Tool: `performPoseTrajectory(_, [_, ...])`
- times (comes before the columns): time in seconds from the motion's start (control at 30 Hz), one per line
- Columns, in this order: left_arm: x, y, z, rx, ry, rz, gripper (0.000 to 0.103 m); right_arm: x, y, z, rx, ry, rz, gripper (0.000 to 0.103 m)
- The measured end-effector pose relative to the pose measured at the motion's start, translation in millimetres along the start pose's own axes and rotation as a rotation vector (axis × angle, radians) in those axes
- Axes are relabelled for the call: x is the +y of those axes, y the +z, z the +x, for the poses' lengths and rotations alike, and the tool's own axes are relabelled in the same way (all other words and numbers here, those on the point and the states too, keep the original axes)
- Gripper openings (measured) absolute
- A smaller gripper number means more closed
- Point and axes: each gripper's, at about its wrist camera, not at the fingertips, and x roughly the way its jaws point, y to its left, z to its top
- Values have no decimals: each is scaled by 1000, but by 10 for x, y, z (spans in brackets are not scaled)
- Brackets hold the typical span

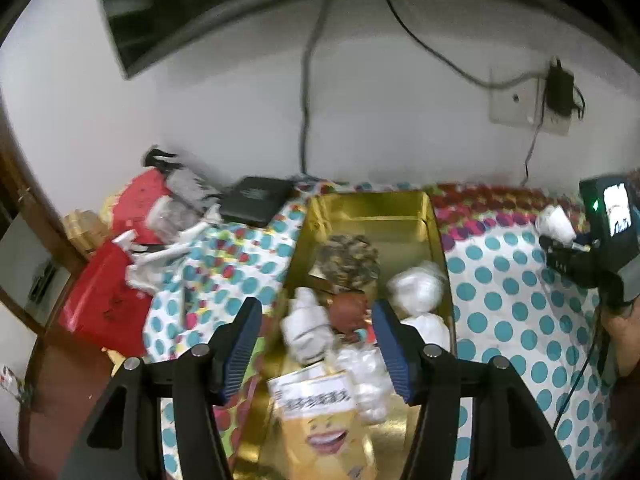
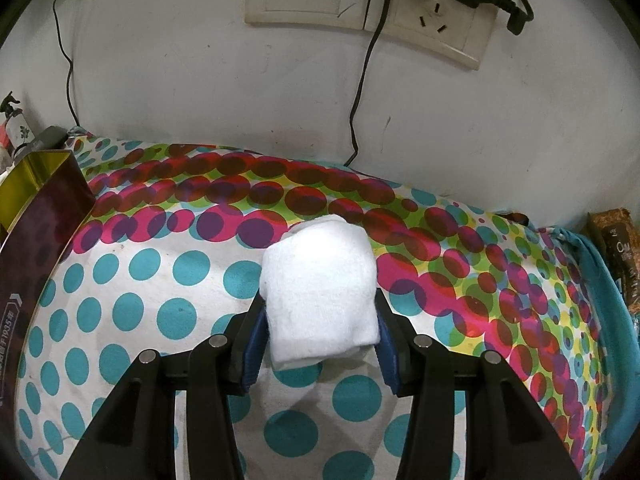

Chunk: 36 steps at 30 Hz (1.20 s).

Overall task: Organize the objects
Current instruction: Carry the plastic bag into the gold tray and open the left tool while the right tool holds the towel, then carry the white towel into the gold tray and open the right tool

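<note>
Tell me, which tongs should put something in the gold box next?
Probably the right tongs: they already hold a white cloth. The left tongs hang open and empty above the gold box.

- The table (image 2: 168, 312) is covered with a cloth printed with teal, red and pink dots.
- An open gold tin box (image 1: 434, 232) stands on it.
- A flat black box (image 1: 256, 200) lies near the wall.
- Red bags (image 1: 100, 300) and white wrapped pieces (image 1: 160, 258) lie at the left side.
</note>
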Motion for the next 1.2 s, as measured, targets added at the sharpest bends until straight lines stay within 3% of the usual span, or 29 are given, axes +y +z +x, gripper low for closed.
performPoseTrajectory(0.2, [254, -350, -348, -49, 60, -54, 59, -3, -1, -4, -1, 1, 1, 44])
performPoseTrajectory(0.43, [509, -902, -473, 18, 32, -183, 59, 46, -2, -133, -59, -17, -25, 40])
performPoseTrajectory(0.57, [607, -1100, -464, 58, 42, -205, 59, 50, -17, -216, -87, -4, -27, 39])
performPoseTrajectory(0.7, [750, -1195, -484, 66, 40, -247, 59, 191, -17, -436, -89, 73, -20, 39])
performPoseTrajectory(0.9, [919, -1258, -557, 53, 29, -294, 59, 820, 97, -1178, -173, 245, -107, 39])
performPoseTrajectory(1.03, [989, -1287, -616, 39, 42, -294, 59, 1289, 122, -1499, -168, 360, -159, 39])
performPoseTrajectory(1.2, [1098, -1321, -668, 31, 35, -318, 59, 1773, 70, -1622, -117, 413, -227, 39])
